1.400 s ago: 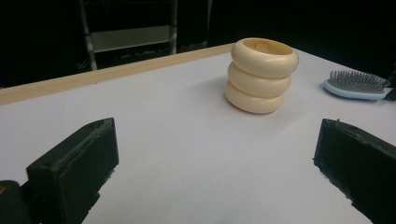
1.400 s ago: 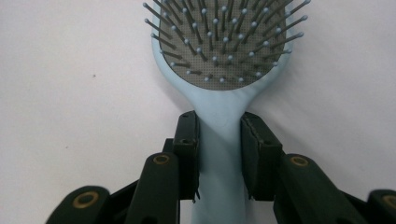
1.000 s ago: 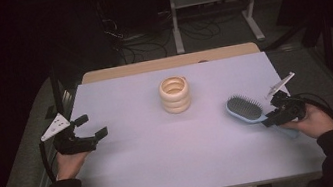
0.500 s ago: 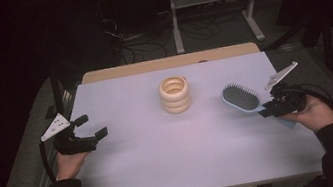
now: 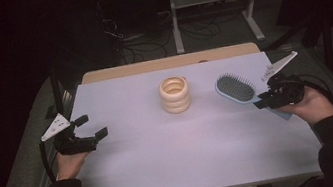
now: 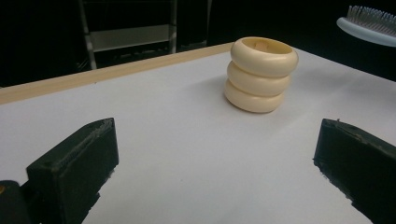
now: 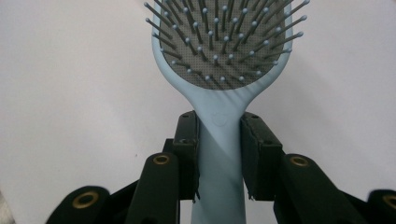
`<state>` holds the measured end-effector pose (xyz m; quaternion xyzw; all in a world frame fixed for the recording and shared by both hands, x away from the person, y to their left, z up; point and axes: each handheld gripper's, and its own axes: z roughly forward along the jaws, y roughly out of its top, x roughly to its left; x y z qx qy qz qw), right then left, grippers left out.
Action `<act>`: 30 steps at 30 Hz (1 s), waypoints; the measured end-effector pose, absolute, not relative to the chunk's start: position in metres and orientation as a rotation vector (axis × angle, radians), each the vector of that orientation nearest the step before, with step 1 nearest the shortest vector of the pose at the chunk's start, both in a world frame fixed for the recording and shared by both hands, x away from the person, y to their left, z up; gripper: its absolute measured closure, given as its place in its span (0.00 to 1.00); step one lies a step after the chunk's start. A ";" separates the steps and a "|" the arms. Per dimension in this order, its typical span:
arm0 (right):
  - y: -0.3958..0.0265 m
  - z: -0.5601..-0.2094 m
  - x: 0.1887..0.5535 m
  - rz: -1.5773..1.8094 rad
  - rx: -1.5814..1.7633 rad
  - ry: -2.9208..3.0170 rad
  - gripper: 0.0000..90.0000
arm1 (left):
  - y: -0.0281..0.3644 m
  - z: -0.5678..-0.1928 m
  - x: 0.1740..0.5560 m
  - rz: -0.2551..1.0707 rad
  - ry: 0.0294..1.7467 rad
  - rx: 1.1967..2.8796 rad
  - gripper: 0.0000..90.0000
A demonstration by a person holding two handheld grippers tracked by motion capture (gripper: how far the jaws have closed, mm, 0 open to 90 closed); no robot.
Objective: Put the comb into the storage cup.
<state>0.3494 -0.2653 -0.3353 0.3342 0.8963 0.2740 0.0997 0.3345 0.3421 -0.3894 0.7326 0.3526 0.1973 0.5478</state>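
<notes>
Pinching the light-blue hairbrush (image 7: 218, 140) by its handle, the right gripper (image 5: 267, 99) held it clear of the white table (image 5: 164, 154), bristles up, near the right edge. Left of the brush stood a cream ring stack (image 5: 175, 94). The left gripper (image 5: 90, 127) rested at the far left, its jaws spread and empty.

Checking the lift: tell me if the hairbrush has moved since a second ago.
Yes. The hairbrush, clamped in the right gripper, has moved up-frame, closer to the ring stack.

hairbrush (image 7: 217, 56) tip beyond frame edge
</notes>
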 end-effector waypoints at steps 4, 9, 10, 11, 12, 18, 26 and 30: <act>-0.262 -0.329 0.352 0.823 1.002 2.644 0.76 | 0.343 -0.390 0.335 0.466 0.837 1.733 0.00; -0.256 -0.321 0.353 0.828 0.983 2.642 0.76 | 0.341 -0.390 0.335 0.462 0.837 1.737 0.00; -0.255 -0.319 0.354 0.829 0.976 2.643 0.76 | 0.341 -0.390 0.335 0.462 0.837 1.740 0.00; -0.254 -0.318 0.354 0.831 0.975 2.640 0.76 | 0.341 -0.390 0.336 0.462 0.836 1.740 0.00; -0.253 -0.316 0.354 0.836 0.971 2.639 0.76 | 0.341 -0.390 0.335 0.462 0.839 1.736 0.00; -0.248 -0.311 0.358 0.861 0.962 2.636 0.76 | 0.343 -0.390 0.336 0.464 0.843 1.729 0.00; -0.240 -0.302 0.362 0.879 0.948 2.632 0.76 | 0.340 -0.391 0.338 0.464 0.839 1.747 0.00; -0.235 -0.298 0.365 0.900 0.941 2.621 0.76 | 0.340 -0.390 0.339 0.464 0.842 1.733 0.00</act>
